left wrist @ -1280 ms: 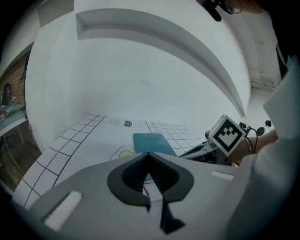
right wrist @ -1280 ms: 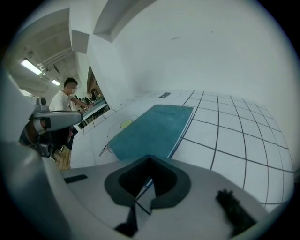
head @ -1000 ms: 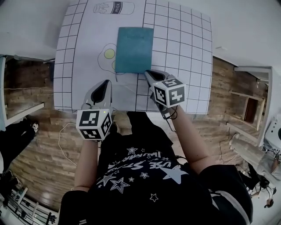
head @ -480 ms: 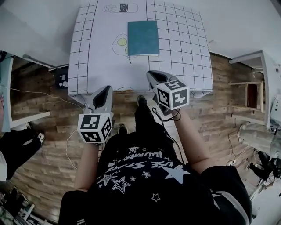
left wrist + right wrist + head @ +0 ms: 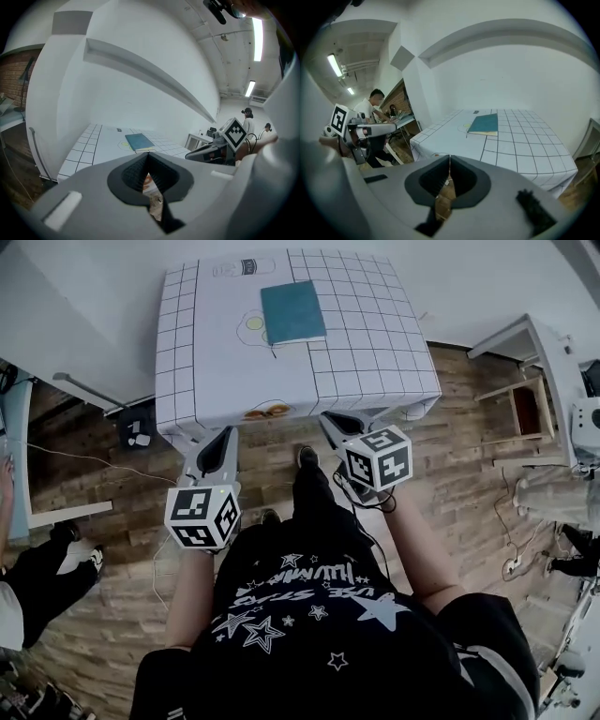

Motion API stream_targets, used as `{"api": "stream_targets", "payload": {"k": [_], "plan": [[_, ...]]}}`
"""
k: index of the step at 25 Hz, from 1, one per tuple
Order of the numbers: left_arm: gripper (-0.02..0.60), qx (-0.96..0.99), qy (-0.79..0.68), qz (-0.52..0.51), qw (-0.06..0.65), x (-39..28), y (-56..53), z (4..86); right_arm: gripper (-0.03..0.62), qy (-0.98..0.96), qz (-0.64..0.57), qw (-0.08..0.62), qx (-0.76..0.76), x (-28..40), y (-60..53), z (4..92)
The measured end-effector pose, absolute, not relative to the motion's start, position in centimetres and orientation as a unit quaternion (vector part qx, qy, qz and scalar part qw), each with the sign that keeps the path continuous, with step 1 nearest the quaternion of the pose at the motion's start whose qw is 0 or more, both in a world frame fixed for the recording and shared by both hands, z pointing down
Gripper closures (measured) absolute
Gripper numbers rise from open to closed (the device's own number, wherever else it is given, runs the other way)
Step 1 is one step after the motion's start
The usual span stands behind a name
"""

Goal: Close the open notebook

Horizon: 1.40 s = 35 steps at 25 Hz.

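Wood floor (image 5: 103, 549) round gridded tbl (image 5: 375, 371) (teal notebook (image 5: 292, 311) atop)

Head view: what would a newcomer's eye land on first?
The teal notebook lies closed on the far half of the white gridded table. Nearer, the left gripper and right gripper hang over the wooden floor, short of the table's edge, jaws together and empty.

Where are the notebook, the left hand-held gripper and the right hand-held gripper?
notebook (image 5: 292, 312), head view, middle of its teal cover.
left hand-held gripper (image 5: 148, 154), left gripper view, where its shut jaw tips meet.
right hand-held gripper (image 5: 449, 157), right gripper view, where its shut jaw tips meet.
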<state>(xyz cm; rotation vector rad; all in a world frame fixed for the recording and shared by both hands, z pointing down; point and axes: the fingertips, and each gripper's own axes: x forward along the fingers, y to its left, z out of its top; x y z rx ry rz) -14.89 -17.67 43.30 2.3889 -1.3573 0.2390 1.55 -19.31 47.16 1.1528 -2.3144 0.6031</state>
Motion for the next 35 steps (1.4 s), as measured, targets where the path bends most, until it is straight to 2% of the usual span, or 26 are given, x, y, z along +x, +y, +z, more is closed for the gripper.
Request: {"api": "stream_targets", "payload": {"k": [8,18,28,35], "plan": [[0.572,0.864,-0.459,0.074,0.194,-14.0,-15.1,43.3,0.577,-0.832,0.219,0.219,0.461,3.9,-16.1,45.3],[0.572,0.863,-0.467,0.074,0.177,-11.1,-14.0,41.2,0.577,-0.855,0.188,0.221,0.429,3.7,-14.7,44.2],[0.572,0.866,-0.463,0.086,0.166,-3.9,-9.4,39.5,0.577,-0.857,0.203,0.163,0.444,10.5,-10.1,42.2],[0.572,0.864,-0.468,0.098,0.157,-0.5,-4.1,39.4,0.579,-0.862,0.212,0.162,0.430,13.6,-5.1,42.7]]}}
